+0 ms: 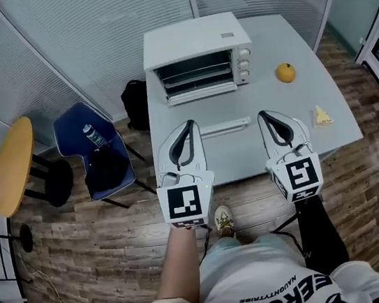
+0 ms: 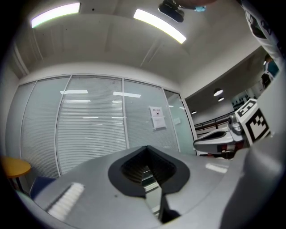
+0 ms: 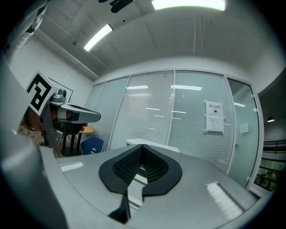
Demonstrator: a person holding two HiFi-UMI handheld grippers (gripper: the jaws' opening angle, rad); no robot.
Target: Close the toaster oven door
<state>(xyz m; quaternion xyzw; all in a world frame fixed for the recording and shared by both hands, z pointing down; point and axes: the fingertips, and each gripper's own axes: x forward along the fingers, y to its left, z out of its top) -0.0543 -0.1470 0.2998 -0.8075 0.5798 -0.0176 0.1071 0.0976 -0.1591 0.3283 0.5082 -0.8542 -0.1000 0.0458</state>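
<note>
**Door down, both claws shut and short of it**

Your toaster oven (image 1: pixel 196 54) stands at the far edge of the surface (image 1: pixel 236 154). Its door (image 1: pixel 202 94) is dropped open toward you, with the racks showing in the dark cavity. Your left claw (image 1: pixel 189 123) and right claw (image 1: pixel 262 114) hover in front of the oven, apart from the door. Each has its jaws pressed together at the tip with nothing between them, and each claw's own view shows the same.

I don't think you need a grasp here. Leave one claw closed and use it as a blunt pusher:
- Come in low and set its tip under the door's free edge.
- Swing up and away along the hinge's arc.
- Push near the middle of that edge so the door doesn't twist.
- Ease off as it nears the frame, because a light oven could slide back if you shove it.

The other claw could rest on the oven's top to steady it. Mind the white bar (image 1: pixel 225 127) lying on the surface between the claws and the door. I cannot tell what it is, so pass over it rather than dragging it along.

On the surface:
- one toaster oven with one door
- one white bar
- one orange-coloured round fruit (image 1: pixel 286 73) to the oven's right
- one yellow wedge (image 1: pixel 322 117) further right of the oven and nearer you

Above it are your two claws.

Off the surface, to the oven's left:
- one black bag (image 1: pixel 135 102)
- one blue chair (image 1: pixel 70 133) carrying one bottle (image 1: pixel 93 135)
- one round yellow-topped table (image 1: pixel 14 166)
</note>
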